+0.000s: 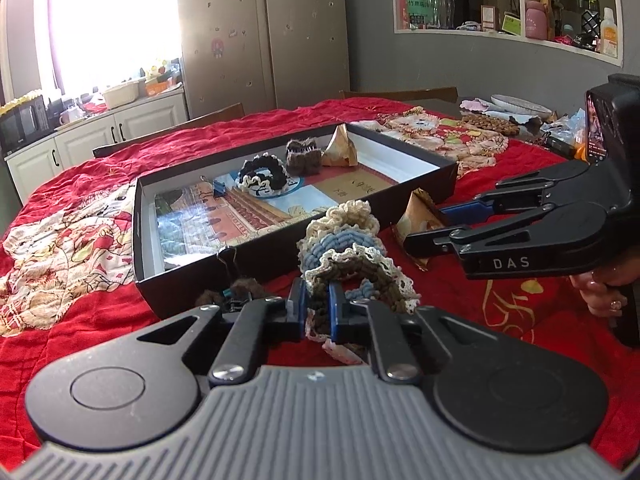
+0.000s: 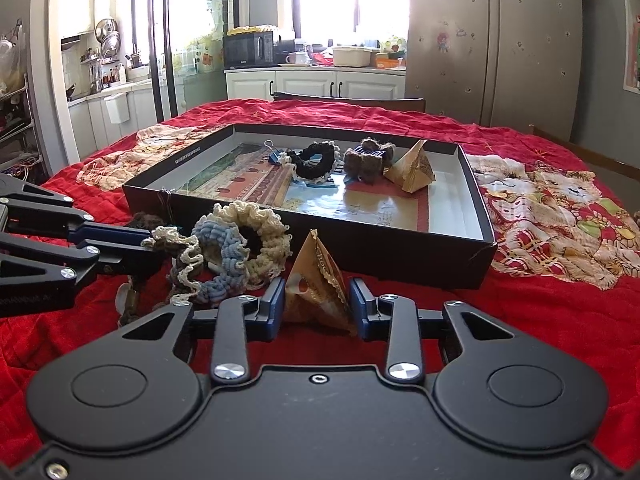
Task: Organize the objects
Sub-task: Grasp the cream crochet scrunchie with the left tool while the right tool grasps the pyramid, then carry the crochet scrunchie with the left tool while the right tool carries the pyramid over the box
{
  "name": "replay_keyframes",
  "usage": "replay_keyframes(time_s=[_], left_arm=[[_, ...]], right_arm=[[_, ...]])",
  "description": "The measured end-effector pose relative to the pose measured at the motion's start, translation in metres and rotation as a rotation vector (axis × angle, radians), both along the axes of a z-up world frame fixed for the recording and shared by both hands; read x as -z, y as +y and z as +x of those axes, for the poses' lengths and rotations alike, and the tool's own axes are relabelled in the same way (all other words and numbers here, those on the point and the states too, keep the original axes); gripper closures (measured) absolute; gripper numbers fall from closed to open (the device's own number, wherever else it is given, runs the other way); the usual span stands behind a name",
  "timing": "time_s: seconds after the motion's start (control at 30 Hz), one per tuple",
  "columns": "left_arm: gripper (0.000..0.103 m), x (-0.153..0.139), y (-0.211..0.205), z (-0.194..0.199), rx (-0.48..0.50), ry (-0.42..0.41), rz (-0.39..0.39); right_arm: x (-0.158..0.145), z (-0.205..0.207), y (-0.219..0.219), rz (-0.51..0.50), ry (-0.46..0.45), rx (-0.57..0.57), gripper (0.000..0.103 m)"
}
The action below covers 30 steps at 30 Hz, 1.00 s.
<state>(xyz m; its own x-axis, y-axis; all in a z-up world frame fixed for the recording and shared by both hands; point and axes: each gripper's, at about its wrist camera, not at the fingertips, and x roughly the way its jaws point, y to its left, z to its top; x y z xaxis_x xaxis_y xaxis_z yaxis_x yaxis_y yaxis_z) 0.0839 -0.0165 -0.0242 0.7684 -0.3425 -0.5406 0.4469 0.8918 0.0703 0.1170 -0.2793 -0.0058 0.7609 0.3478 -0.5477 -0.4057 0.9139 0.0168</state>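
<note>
**Both tongs closing on soft goods in front of the black tray**

On the red quilted cloth (image 2: 400, 128), just near of the shallow black tray (image 2: 400, 258), lie the things not yet put away. The left gripper (image 1: 317, 306) has its blue pads clamped narrow on the brown-and-cream crocheted scrunchie (image 1: 360, 276), at the near end of a pile that also holds a blue scrunchie (image 2: 224, 248) and a cream scrunchie (image 2: 264, 228). To the right of the pile stands a gold pyramid-shaped packet (image 2: 316, 284). The right gripper (image 2: 318, 306) straddles it at a middling width, one pad on each side. The left pad looks to touch the wrapper; on the right a sliver of gap seems to remain, so I would not call it gripped yet.

Already inside the tray are a black-and-white scrunchie (image 2: 316, 160), a fuzzy brown hair clip (image 2: 368, 160), a second gold packet (image 2: 412, 168) and a blue binder clip (image 2: 276, 156). A binder clip (image 1: 226, 258) and a fuzzy brown clip (image 1: 236, 292) sit outside by the tray's near wall.

The scrunchies should be feather-light, limp and stretchy. A pinch through the ruffled band holds well, but the neighbours' frills may snag and trail along. The packet is light, crinkly and probably slick. It will crush under hard pressure, so squeeze the lower body gently across two faces rather than the narrow tip.
</note>
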Motion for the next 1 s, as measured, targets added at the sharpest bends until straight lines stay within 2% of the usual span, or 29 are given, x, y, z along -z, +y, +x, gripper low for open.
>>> replay_keyframes(time_s=[0.37, 1.0], left_arm=[[0.090, -0.013, 0.000, -0.007, 0.004, -0.032, -0.008], [0.090, -0.044, 0.009, -0.008, -0.030, -0.111, -0.024]], right_arm=[[-0.016, -0.009, -0.004, 0.005, -0.037, -0.006, 0.070], [-0.060, -0.019, 0.008, -0.022, -0.146, -0.044, 0.070]])
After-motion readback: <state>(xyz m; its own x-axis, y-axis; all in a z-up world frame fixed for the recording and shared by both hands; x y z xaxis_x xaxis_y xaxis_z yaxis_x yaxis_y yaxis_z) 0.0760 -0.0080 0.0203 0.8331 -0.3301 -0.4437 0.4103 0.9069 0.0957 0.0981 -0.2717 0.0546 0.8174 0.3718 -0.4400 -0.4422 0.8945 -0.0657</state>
